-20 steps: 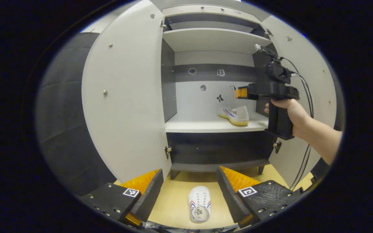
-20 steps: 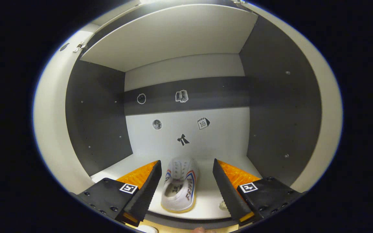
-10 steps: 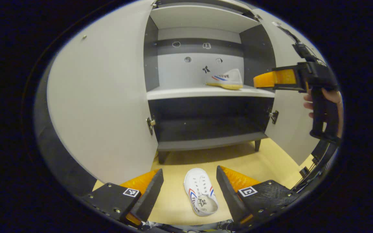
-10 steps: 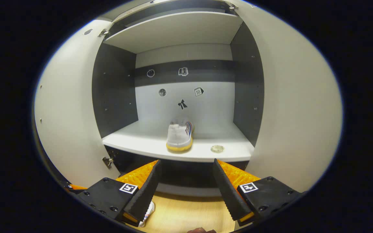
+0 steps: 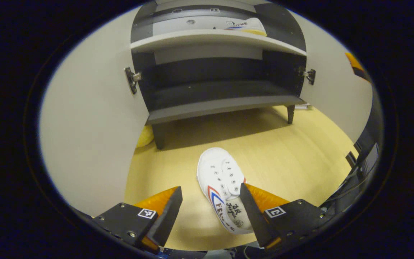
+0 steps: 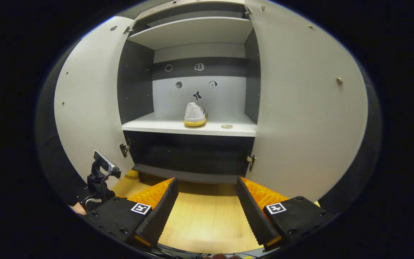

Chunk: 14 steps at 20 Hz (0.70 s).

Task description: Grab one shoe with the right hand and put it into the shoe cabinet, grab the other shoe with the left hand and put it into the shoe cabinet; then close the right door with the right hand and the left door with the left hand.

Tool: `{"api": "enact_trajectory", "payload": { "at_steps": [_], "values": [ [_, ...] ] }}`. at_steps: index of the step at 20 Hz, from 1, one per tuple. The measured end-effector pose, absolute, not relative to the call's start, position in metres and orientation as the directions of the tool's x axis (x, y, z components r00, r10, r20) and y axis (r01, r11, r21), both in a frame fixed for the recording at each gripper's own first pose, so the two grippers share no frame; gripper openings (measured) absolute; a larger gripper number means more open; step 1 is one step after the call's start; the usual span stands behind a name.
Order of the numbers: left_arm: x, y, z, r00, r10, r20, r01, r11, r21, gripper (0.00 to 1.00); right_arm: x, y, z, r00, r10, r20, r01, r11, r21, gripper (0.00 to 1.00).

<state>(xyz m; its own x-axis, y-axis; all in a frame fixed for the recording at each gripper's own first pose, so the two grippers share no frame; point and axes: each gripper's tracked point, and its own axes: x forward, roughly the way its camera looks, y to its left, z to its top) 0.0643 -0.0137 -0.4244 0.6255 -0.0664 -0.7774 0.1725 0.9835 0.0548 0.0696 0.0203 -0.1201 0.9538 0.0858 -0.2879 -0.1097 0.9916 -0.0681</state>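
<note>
Lowered since before, the left gripper (image 5: 210, 212) hangs jaws apart over the floor shoe (image 5: 225, 189) before the shoe cabinet (image 6: 189, 124); the right gripper (image 6: 207, 205), withdrawn, gapes empty.

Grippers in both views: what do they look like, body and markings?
Left gripper and right gripper match: black bodies with round screw heads, a square black-and-white marker tag on each side, and wedge-shaped jaws with ridged inner faces.
</note>
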Motion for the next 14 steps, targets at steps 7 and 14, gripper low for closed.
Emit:
{"api": "enact_trajectory", "payload": {
  "at_steps": [7,14],
  "values": [
    [0.063,-0.009,-0.471,0.522,-0.090,-0.848,0.180,0.984,0.006,0.93,0.016,-0.030,-0.138,0.933,-0.043,-0.357,0.001,0.993,-0.116,1.00],
    [0.055,-0.020,-0.483,0.466,-0.160,-0.870,0.184,0.979,-0.081,0.55,-0.023,-0.100,-0.116,0.925,-0.252,-0.285,0.230,0.967,-0.112,1.00]
  ]
}}
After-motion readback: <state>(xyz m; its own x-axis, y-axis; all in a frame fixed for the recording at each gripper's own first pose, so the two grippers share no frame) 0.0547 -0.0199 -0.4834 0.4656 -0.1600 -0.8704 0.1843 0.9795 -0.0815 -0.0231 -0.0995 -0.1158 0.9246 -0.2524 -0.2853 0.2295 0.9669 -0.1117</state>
